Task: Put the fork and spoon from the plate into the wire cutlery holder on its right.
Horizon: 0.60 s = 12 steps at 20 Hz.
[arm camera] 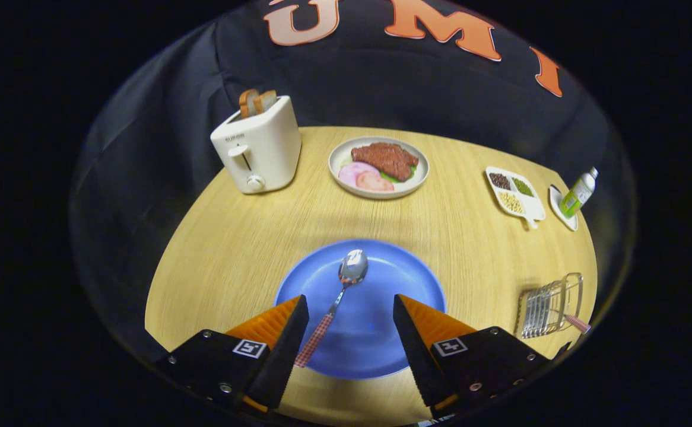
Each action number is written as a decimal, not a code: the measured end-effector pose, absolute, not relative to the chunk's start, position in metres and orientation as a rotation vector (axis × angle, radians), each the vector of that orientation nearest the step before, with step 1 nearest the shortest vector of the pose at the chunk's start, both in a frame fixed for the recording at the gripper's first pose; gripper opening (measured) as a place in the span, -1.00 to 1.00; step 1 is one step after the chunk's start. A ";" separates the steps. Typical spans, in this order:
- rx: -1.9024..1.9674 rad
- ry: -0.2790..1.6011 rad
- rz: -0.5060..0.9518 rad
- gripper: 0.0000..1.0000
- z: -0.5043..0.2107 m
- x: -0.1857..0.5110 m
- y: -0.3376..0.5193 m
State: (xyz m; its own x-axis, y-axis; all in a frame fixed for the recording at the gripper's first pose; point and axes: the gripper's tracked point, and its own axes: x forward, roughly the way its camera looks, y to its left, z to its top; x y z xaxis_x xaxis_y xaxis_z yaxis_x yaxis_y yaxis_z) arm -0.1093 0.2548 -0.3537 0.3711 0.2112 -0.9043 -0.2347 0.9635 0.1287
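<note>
We saw a toaster [258, 151] with bread in its slots at about ten o'clock on the worktop [227, 249]. A plate of food [378, 166] sat at twelve o'clock. Closer in, the blue plate [381, 279] lay just ahead of our tool [351, 323], whose fingers stood spread wide and gripped nothing. The spoon [340, 293] rested on that plate between the fingers, its bowl pointing away and its checked handle close to the left finger. At two o'clock sat a divided dish [515, 194] of seeds, with a small bottle [578, 191] on a saucer beside it. The wire cutlery holder [551, 305] stood at three o'clock, right of the blue plate, a checked handle [577, 324] poking from it.
</note>
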 end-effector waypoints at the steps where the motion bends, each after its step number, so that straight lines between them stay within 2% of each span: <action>1: -0.016 1.186 0.284 0.67 -0.360 -0.122 0.257; 6: -0.024 1.258 0.264 0.31 -0.384 -0.143 0.265; 12: -0.030 1.289 0.223 -0.44 -0.395 -0.151 0.269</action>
